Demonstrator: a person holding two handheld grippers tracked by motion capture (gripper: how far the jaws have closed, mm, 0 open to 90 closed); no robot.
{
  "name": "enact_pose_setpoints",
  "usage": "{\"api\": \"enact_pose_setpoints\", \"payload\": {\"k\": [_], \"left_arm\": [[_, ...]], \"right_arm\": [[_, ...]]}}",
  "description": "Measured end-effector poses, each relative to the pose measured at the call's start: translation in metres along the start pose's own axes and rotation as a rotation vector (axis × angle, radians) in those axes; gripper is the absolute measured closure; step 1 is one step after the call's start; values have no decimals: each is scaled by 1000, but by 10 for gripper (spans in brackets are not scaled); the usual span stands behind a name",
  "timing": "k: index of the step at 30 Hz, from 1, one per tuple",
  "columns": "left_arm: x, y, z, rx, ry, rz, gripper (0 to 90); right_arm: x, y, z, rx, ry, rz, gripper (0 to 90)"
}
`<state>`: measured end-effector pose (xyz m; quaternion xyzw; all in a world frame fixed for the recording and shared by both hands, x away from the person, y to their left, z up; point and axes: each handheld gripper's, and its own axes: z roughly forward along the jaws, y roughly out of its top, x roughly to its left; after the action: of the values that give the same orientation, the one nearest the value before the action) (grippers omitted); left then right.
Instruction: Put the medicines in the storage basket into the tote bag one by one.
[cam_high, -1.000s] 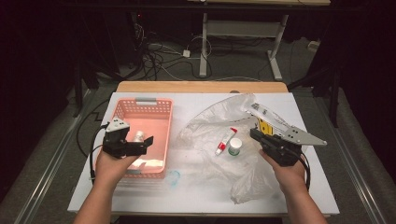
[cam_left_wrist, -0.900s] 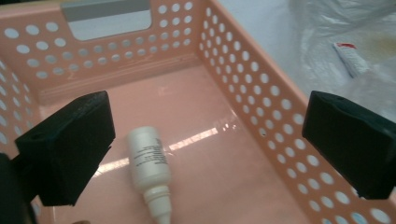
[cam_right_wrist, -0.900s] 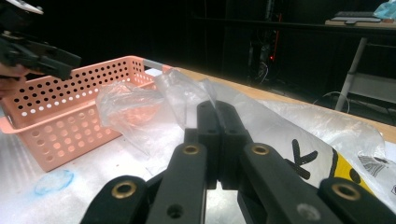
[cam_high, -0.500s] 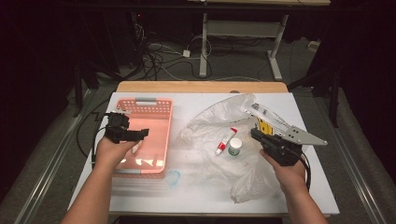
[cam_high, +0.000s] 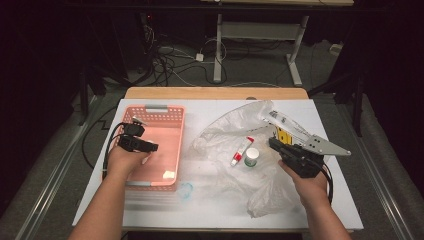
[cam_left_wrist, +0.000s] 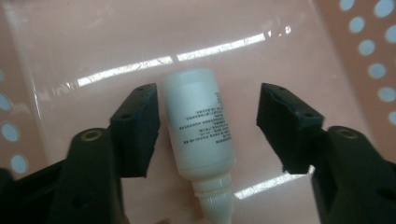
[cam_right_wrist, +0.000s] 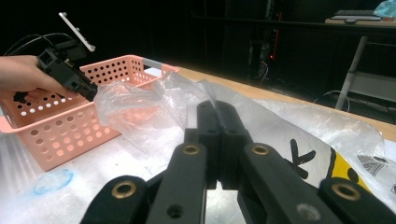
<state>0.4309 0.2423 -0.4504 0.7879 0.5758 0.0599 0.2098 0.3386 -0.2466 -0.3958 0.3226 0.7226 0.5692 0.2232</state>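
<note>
Now the left gripper (cam_high: 141, 145) has dropped into the basket (cam_high: 170, 131) since a second ago. Its fingers (cam_left_wrist: 135, 126) have just been closing but stay half open, gripping nothing: the bottle (cam_left_wrist: 198, 123) lies flat between them, one just beside it, the other apart. I judge a pick-up is beginning. The right gripper (cam_right_wrist: 217, 140) is fully closed on the bag (cam_high: 235, 132), pinning it.

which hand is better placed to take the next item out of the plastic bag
The right. The right gripper sits at the plastic bag, close to the red-capped tube and green-lidded jar, jaws shut on the bag. The left gripper is over the pink basket, jaws just closing around a white bottle.
</note>
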Motion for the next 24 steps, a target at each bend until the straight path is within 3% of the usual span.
{"api": "enact_pose_setpoints", "payload": {"k": [4,8,13,18,24], "left_arm": [[1,1,6,44,5,-18,434],[0,2,11,74,12,-8,488],[-3,3,11,71,34,6,571],[-4,3,8,42,32,18,577],[-9,3,-4,-31,-25,27,578]], "right_arm": [[0,0,0,2,0,0,900],[1,0,1,4,1,-1,900],[0,-1,1,3,0,-1,900],[0,0,1,2,1,-4,900],[0,-1,1,3,2,0,900]]}}
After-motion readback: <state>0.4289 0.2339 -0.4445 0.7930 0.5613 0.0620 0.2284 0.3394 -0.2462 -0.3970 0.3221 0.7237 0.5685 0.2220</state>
